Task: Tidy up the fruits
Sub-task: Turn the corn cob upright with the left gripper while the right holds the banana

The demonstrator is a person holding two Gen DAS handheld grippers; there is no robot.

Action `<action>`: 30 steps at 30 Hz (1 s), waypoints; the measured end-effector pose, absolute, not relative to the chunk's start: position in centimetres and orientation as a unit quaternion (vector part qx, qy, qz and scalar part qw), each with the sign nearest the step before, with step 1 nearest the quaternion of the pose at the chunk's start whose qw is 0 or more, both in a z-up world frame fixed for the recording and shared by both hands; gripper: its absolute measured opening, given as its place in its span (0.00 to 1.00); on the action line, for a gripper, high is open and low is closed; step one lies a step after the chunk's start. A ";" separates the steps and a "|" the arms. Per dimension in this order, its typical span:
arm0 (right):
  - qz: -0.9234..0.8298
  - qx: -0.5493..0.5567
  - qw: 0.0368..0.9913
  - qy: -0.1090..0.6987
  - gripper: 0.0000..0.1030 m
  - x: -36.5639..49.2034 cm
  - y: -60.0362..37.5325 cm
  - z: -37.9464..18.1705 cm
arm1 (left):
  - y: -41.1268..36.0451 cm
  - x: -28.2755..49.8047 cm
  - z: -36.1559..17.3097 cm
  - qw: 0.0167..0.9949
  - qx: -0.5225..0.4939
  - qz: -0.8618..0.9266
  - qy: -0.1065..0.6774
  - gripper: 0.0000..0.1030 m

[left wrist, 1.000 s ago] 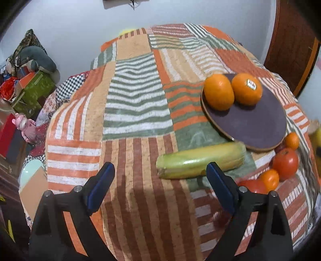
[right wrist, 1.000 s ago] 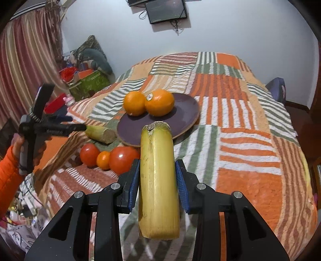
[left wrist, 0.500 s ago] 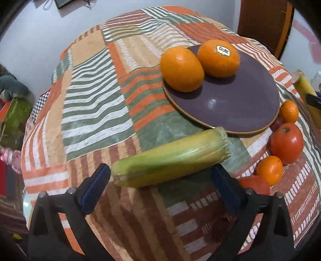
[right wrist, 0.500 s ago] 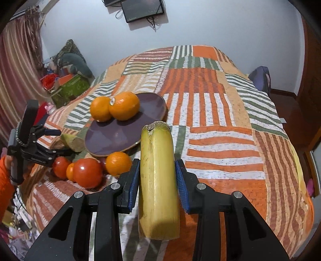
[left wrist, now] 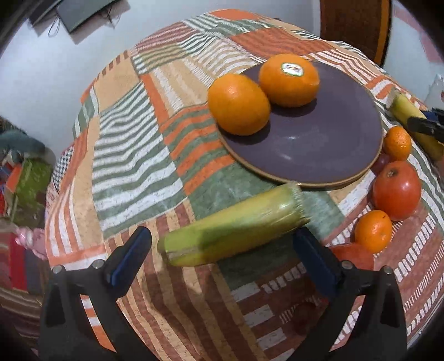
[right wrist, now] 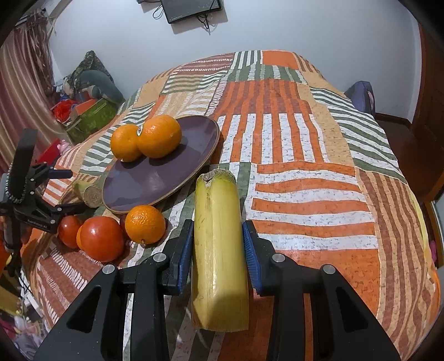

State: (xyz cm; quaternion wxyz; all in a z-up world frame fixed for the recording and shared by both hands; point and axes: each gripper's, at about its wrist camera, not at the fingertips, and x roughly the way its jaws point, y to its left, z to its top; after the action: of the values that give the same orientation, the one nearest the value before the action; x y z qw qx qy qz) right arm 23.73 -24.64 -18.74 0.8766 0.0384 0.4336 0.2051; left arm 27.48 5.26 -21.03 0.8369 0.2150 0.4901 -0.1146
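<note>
A dark purple plate [left wrist: 327, 144] [right wrist: 155, 175] lies on the striped bedspread and holds two oranges [left wrist: 238, 104] [right wrist: 158, 136]. A green-yellow banana piece [left wrist: 233, 230] lies just below the plate, between the wide-open jaws of my left gripper [left wrist: 222, 250]. My right gripper [right wrist: 217, 247] is shut on a yellow banana piece [right wrist: 219, 244] that points toward the plate's right edge; the piece also shows in the left wrist view [left wrist: 416, 122]. Tomatoes [left wrist: 395, 190] [right wrist: 101, 238] and small tangerines [left wrist: 373, 230] [right wrist: 144, 225] lie beside the plate.
The patchwork bedspread [right wrist: 305, 172] covers the whole bed. A green box and clutter [right wrist: 88, 116] sit past the bed's far left side. A wall screen [right wrist: 191, 8] hangs above. A wooden door [left wrist: 355, 27] stands behind the plate in the left wrist view.
My left gripper has moved closer to the green-yellow banana piece, which now lies between its open jaws. My right gripper has swung left toward the plate with its banana piece.
</note>
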 end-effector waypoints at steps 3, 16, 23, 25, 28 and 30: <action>0.206 0.042 0.876 0.434 0.31 23.8 -24.7 -18.8 | 5.0 27.9 -21.1 0.832 0.223 -0.128 0.492 1.00; 0.211 0.058 0.872 0.438 0.31 23.9 -25.2 -19.1 | 7.1 31.7 -23.4 0.807 0.099 -0.165 0.559 1.00; 0.212 0.057 0.873 0.435 0.31 23.8 -25.1 -19.2 | 10.3 31.4 -23.3 0.809 0.057 -0.110 0.574 0.86; 0.212 0.059 0.874 0.434 0.31 23.8 -25.1 -19.2 | 11.2 31.4 -23.2 0.808 0.043 -0.083 0.581 0.84; 0.209 0.059 0.875 0.434 0.31 23.7 -25.1 -19.2 | 12.2 31.5 -23.2 0.806 0.021 -0.053 0.589 0.82; 0.207 0.056 0.875 0.433 0.31 23.7 -25.0 -19.1 | 12.3 31.2 -23.0 0.807 0.018 -0.039 0.589 0.77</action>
State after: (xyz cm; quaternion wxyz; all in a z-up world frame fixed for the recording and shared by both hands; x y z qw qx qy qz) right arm 23.72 -25.02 -19.14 0.8755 0.0558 0.4333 0.2066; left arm 31.24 12.30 -23.01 0.8068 0.0178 0.5893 -0.0390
